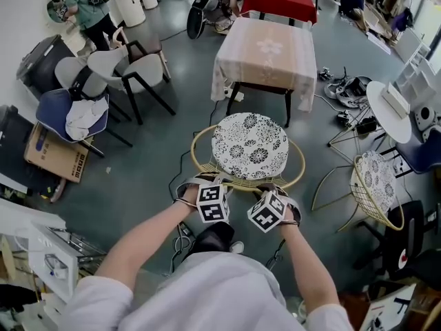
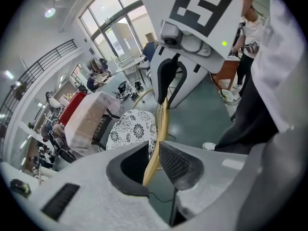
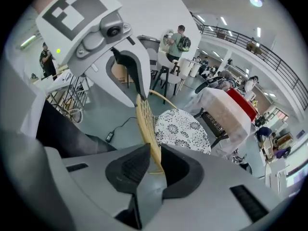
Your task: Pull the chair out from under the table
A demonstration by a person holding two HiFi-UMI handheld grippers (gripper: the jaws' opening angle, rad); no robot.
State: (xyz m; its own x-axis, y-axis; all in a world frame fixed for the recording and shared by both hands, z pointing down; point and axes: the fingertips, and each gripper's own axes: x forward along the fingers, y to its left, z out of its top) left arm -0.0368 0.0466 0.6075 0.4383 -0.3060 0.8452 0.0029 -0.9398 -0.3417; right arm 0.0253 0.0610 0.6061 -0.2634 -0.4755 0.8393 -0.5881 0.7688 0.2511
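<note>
The chair has a round black-and-white patterned cushion point(image 1: 249, 145) and a curved rattan back rim point(image 1: 197, 161). It stands on the floor in front of the table point(image 1: 265, 50), which wears a pale pink cloth. My left gripper point(image 1: 198, 181) and right gripper point(image 1: 273, 187) sit side by side on the near part of the rim. In the left gripper view the rim point(image 2: 162, 114) runs between the pads of my left gripper point(image 2: 155, 155), which press on it. In the right gripper view the rim point(image 3: 144, 117) is pinched by my right gripper point(image 3: 156, 165).
A second rattan chair point(image 1: 375, 185) stands at the right beside a round white table point(image 1: 393, 109). Several grey chairs point(image 1: 138, 67) and a cardboard box point(image 1: 55, 154) are at the left. Cables lie on the floor near my feet. A red table point(image 1: 279, 2) stands beyond.
</note>
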